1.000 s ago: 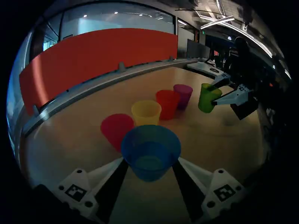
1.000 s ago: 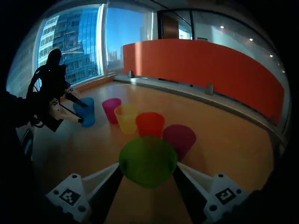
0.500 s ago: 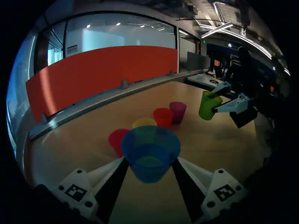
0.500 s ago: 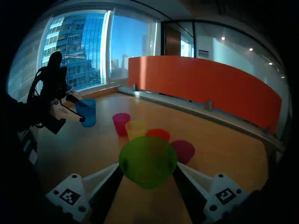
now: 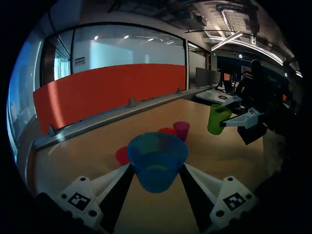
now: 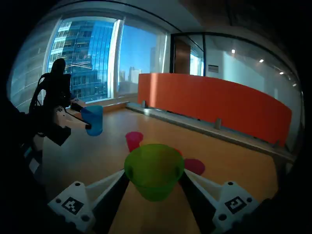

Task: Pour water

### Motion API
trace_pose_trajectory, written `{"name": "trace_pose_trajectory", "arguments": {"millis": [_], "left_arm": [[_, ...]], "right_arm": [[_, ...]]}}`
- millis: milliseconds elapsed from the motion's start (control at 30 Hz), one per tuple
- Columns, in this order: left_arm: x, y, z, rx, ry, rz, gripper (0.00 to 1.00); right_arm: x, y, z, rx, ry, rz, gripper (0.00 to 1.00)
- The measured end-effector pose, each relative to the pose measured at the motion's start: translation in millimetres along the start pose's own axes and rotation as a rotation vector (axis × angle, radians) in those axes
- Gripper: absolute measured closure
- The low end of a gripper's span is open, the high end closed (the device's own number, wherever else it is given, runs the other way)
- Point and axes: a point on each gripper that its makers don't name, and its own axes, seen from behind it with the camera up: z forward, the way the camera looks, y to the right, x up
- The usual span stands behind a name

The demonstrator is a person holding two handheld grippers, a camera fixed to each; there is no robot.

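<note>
Compared with a second ago, the blue cup and the green cup are held higher above the table, and the standing cups are seen lower. The blue cup is clamped upright between the fingers of the left gripper, the green cup between those of the right gripper.

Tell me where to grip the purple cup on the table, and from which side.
Pinch the purple cup across its upper wall, just under the rim. Come in level from its open side, away from the orange-red cup. It stands upright and tapers downward, so a high grip should hold.
</note>
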Motion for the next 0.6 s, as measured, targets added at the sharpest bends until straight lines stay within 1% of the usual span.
{"name": "trace_pose_trajectory", "arguments": {"millis": [267, 600], "left_arm": [[13, 4.9, -6.1, -0.002, 0.058, -0.025, 0.20], [21, 6.7, -12.6, 0.002, 0.100, -0.042, 0.20]], "right_arm": [[16, -5, -5.6, -0.003, 0.058, 0.002, 0.11], [36, -11, -8.4, -0.007, 0.125, 0.001, 0.11]]}}
